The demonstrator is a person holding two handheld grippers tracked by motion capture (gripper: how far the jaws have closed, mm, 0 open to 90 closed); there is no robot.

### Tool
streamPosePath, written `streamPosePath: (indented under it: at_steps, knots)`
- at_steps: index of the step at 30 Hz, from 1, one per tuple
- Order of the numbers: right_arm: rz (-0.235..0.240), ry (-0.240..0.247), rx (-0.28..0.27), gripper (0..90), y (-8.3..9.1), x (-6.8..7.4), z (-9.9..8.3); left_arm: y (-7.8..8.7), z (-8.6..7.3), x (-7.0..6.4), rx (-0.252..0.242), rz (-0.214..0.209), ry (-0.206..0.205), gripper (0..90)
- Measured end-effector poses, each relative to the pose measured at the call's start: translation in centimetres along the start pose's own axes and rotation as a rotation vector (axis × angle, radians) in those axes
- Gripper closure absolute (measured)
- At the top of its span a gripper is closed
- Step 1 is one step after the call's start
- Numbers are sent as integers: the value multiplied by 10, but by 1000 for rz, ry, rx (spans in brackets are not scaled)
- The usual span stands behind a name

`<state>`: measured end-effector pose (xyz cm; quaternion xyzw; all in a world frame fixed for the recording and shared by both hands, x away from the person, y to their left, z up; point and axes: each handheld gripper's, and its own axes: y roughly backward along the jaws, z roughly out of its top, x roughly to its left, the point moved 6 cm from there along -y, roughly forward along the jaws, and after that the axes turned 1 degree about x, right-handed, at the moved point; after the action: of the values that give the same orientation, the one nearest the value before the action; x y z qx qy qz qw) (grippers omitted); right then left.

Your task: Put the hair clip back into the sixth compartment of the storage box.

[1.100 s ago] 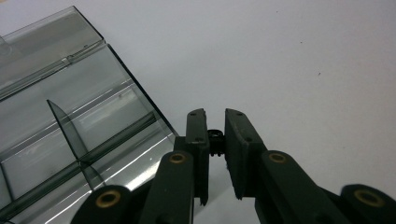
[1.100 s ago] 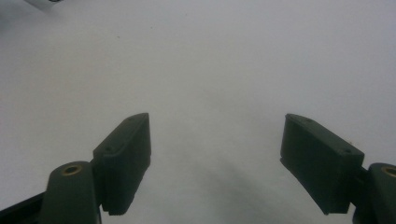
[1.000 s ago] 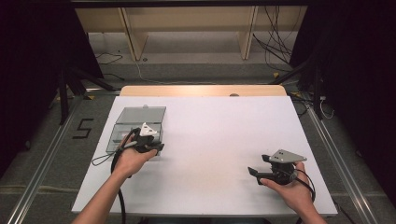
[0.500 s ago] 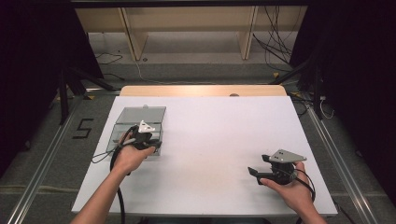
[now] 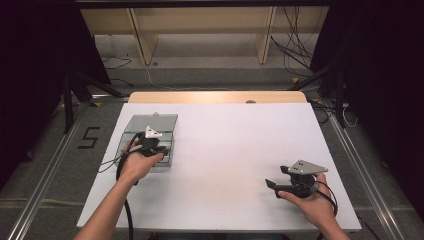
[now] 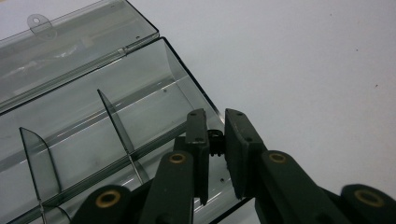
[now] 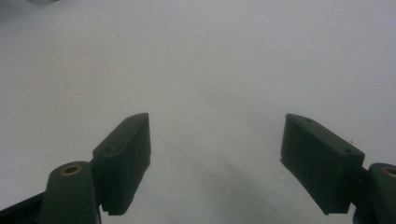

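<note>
A lab-like recording space: white table (image 5: pixel 225 150) between floor rails (image 5: pixel 45 175), loose cables (image 5: pixel 295 55), dark curtains (image 5: pixel 380 75).

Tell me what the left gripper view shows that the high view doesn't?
Left gripper view: a small black part pinched between the left gripper's jaws, and the clear dividers inside the box. High view: the right gripper, both hands, the whole table. Both: the open clear box with its lid folded back.

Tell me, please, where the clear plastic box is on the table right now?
In the high view the clear plastic box lies open on the table's left side, under the left hand-held gripper, whose jaws pinch a small dark part above its end compartment.
</note>
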<state>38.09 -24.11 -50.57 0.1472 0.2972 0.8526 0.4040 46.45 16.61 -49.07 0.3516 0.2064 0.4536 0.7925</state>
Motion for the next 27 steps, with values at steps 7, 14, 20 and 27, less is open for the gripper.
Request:
streamPosePath:
  at_steps: [7, 14, 20, 27]
  knots:
    - [1, 0, -1, 251, 0, 0, 0, -5, -2, 3, 22, 25, -9, 792]
    - [1, -1, 2, 251, 0, 0, 0, -10, -5, 7, 45, 28, -3, 791]
    - [2, 2, 4, 250, 0, 0, 0, -14, -10, 10, 61, 21, 11, 791]
    - [2, 3, 3, 250, 0, 0, 0, -19, -14, 12, 76, 15, 19, 790]
